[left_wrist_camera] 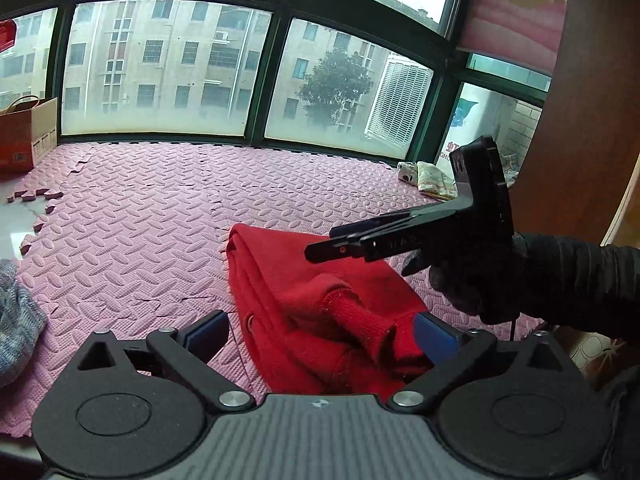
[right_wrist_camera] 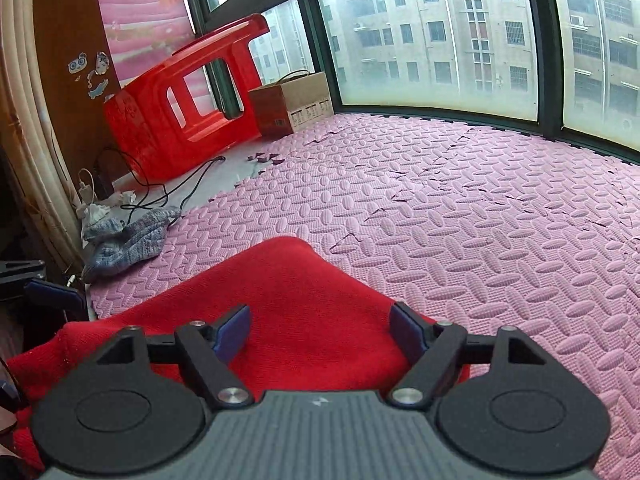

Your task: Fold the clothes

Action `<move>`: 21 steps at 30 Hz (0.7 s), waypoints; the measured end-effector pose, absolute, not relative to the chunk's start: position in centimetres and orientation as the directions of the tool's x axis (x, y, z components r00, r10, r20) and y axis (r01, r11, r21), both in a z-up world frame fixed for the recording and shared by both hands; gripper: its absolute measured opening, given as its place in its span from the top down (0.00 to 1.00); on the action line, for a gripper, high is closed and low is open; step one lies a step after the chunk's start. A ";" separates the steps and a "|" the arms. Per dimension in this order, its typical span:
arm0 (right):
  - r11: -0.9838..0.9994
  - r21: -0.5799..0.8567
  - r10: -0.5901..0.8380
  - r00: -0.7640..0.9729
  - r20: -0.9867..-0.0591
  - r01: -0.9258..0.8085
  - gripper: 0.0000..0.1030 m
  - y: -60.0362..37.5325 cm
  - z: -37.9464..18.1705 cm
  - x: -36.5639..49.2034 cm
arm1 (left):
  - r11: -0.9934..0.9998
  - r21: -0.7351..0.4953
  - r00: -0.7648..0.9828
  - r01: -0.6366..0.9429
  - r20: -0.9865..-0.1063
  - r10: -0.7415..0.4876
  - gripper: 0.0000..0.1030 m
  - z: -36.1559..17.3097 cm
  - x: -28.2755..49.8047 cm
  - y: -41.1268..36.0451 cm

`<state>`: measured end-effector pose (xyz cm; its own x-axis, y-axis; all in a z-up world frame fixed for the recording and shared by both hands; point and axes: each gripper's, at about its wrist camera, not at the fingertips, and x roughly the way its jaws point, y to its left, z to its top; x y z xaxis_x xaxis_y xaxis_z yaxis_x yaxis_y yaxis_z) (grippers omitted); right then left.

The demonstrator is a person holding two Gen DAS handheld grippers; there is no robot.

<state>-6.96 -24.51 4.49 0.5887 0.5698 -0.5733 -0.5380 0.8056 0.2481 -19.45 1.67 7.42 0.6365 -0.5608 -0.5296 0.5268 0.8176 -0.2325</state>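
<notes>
A red knitted garment [left_wrist_camera: 320, 304] lies folded on the pink foam mat [left_wrist_camera: 160, 216], a ribbed cuff [left_wrist_camera: 360, 320] on top. My left gripper [left_wrist_camera: 320, 338] is open and empty just above its near edge. My right gripper [right_wrist_camera: 320, 330] is open and empty over the same red garment [right_wrist_camera: 288, 300]. In the left wrist view the right gripper [left_wrist_camera: 320, 250] hovers above the garment's far right side, held by a black-gloved hand [left_wrist_camera: 500, 276].
A grey-blue knit [right_wrist_camera: 128, 240] lies at the mat's left edge, near cables [right_wrist_camera: 168, 192] and a tipped red plastic chair [right_wrist_camera: 180, 100]. A cardboard box [right_wrist_camera: 296, 104] stands by the window. Folded light cloths [left_wrist_camera: 428, 178] lie at the far right.
</notes>
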 end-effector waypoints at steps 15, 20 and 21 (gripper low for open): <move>0.853 0.260 0.499 0.559 -0.662 -0.454 0.18 -26.7 3.3 -3.6 | 0.806 -0.179 0.557 0.565 -0.637 -0.532 0.03 3.9 -18.9 0.2; 0.847 0.262 0.502 0.537 -0.678 -0.462 0.18 -26.9 3.0 -3.4 | 0.794 -0.195 0.540 0.576 -0.639 -0.548 0.11 3.6 -18.5 0.4; 0.847 0.264 0.502 0.534 -0.680 -0.462 0.17 -27.0 2.9 -3.3 | 0.792 -0.202 0.536 0.577 -0.638 -0.553 0.13 3.6 -18.4 0.6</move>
<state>-3.34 -26.98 2.94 0.5335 0.5024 -0.6804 -0.4615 0.8471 0.2636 -18.44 0.56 3.62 0.5358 -0.5531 -0.6380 0.5765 0.7917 -0.2022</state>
